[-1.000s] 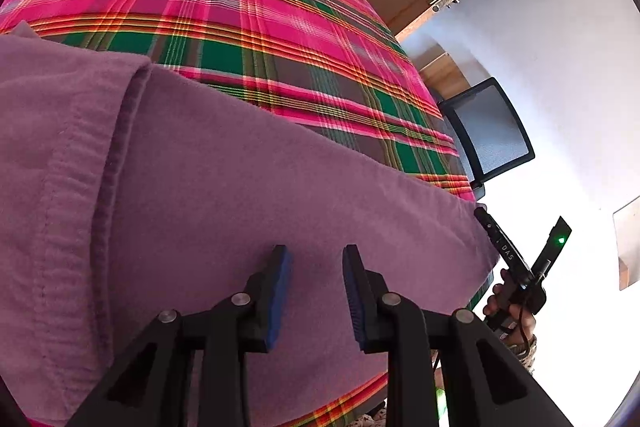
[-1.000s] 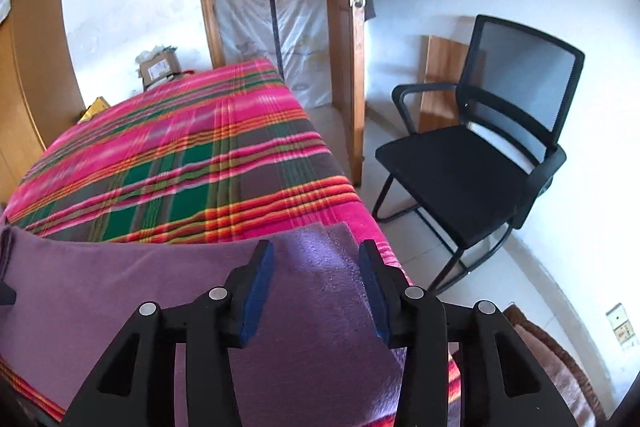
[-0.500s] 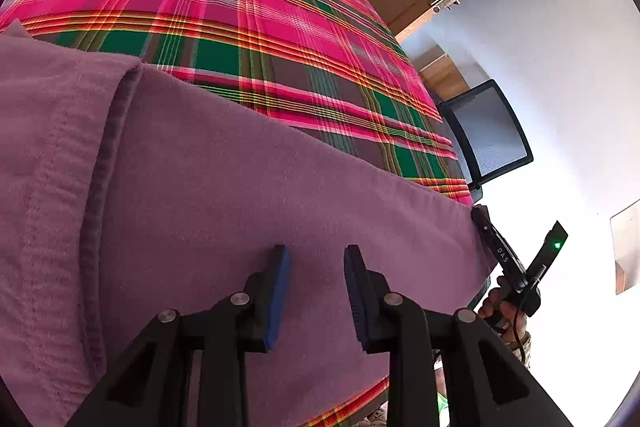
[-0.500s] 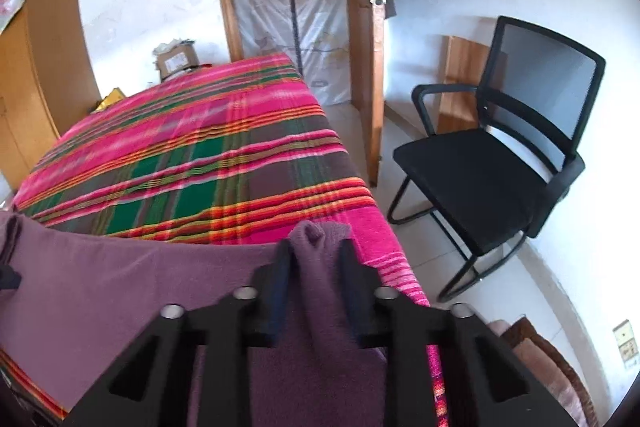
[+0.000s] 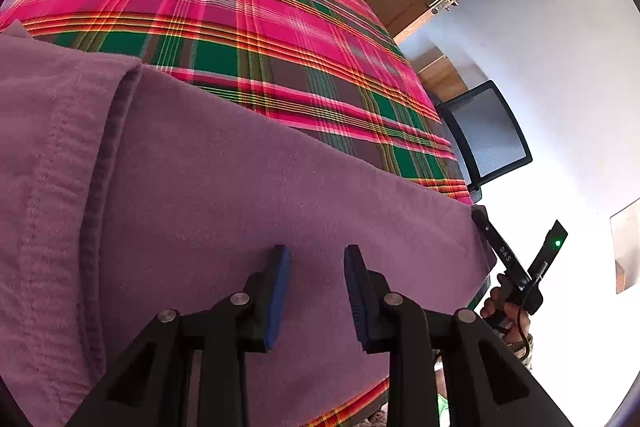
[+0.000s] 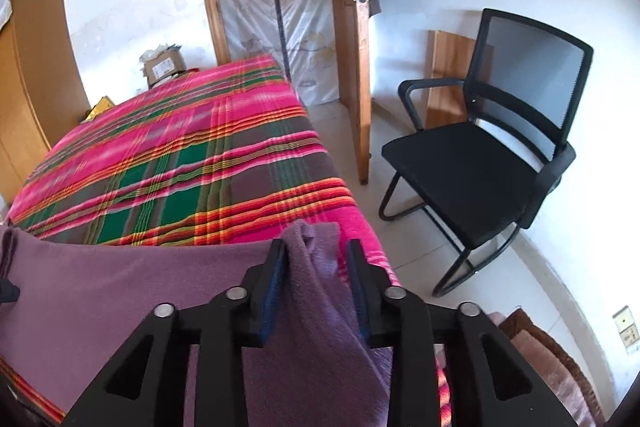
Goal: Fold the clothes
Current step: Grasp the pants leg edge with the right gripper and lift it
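Right gripper [image 6: 316, 251] reopened around garment corner [image 6: 310, 233]

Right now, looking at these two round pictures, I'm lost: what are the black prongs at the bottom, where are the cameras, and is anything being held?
There is no robot here. A person holds a two-fingered tool in each hand, and a wide-angle camera on each tool looks along its fingers. One picture comes from the left hand-held gripper, the other from the right hand-held gripper. Both look over a bed covered by a plaid blanket, with a purple garment spread on its near end, ready for folding. The left one is open above the flat cloth and holds nothing. The right one has a bunched corner of the garment between its fingers, but its jaws have just been opening, so nothing is clamped. A black chair stands beside the bed.
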Demonstrator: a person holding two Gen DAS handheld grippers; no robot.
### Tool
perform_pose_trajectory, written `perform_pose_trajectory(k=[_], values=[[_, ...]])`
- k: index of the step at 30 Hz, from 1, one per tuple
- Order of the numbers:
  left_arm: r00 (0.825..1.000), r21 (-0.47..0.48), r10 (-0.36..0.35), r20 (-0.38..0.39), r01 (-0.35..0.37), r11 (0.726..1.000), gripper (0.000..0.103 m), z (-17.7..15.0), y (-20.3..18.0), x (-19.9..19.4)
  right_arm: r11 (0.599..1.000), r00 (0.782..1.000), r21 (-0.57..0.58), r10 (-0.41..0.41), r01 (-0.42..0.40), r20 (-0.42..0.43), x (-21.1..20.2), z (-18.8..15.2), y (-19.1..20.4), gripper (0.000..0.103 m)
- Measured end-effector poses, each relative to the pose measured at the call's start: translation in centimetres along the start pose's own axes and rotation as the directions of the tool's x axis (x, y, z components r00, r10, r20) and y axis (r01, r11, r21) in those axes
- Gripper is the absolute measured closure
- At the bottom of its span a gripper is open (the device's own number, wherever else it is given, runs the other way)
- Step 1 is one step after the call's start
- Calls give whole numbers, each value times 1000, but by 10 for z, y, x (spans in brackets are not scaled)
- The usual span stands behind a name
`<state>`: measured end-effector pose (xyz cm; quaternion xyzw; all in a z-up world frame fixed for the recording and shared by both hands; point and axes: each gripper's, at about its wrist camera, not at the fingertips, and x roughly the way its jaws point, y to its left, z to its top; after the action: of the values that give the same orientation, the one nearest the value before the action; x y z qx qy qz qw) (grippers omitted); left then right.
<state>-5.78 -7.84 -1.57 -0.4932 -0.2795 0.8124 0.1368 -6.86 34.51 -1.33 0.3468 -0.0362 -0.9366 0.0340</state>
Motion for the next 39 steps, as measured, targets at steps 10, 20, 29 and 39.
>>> perform_pose_trajectory(k=[10,20,29,39], values=[[1000,2,-3,2,3,1000,74,-1,0,-1,1000,1000,17,-2,2,17,-19,-21,-3,64],[1000,7,-10,4,10,1000,72,-1,0,-1,999,998,0,-45,45,48,-24,-31,4,64],[1000,38,13,9,-13,999,72,0,-9,1,1000,998,28,-8,7,56,-27,-34,7,88],[1000,71,1,-10,0,997,72,-2,-17,5,1000,997,10,26,-27,73,-52,-22,26,91]])
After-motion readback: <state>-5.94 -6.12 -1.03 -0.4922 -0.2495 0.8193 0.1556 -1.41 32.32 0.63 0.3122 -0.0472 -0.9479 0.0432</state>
